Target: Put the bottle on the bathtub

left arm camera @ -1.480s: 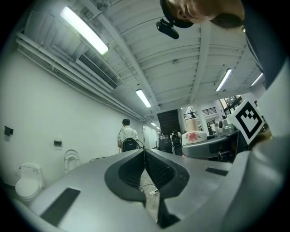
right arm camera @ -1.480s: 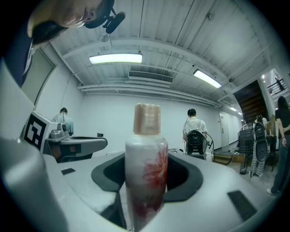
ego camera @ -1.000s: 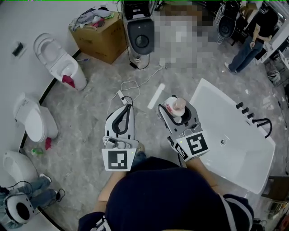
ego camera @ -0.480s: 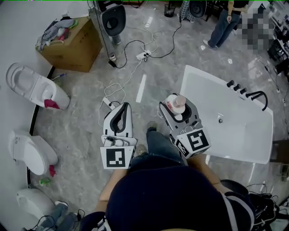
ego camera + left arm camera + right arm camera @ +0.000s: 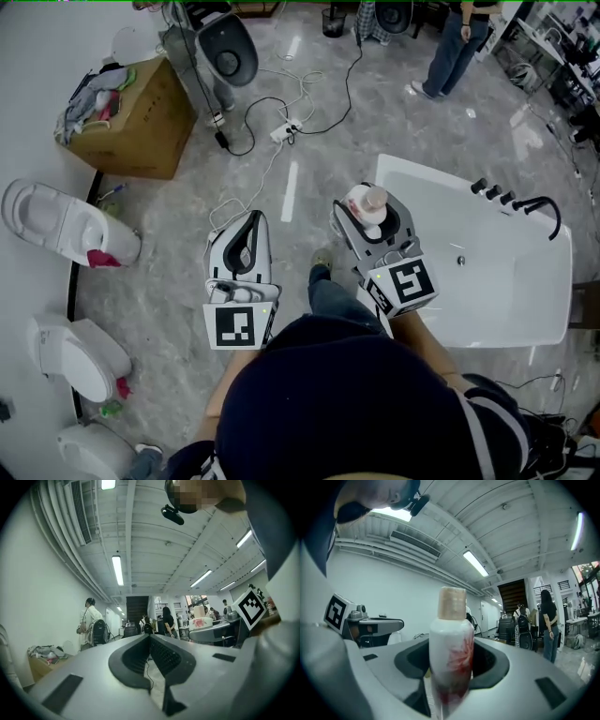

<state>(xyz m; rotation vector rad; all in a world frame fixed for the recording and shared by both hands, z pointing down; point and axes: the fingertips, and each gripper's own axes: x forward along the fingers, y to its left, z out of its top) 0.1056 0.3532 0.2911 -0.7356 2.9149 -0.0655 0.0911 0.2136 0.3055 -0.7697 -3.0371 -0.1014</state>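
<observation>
Fingers, right gripper (image 5: 368, 216): clenched on the bottle (image 5: 451, 653), which stands upright between them.
Fingers, left gripper (image 5: 253, 223): pressed together, nothing between them.
Bathtub (image 5: 511, 305): just right of the right fingertips.
Technique (advised): hold upright, seat base flat, then release.

A cardboard box (image 5: 131, 131) (cloths heaped on top) stands near a white toilet (image 5: 61, 228).

Left gripper (image 5: 250, 225), right gripper (image 5: 367, 214), dark clothes
Grey-white shells lined black inside the jaws, each capped by a white cube (image 5: 236, 326) bearing a black square marker; navy top (image 5: 187, 459), white-striped sleeve (image 5: 475, 439), blue jeans (image 5: 336, 298)
</observation>
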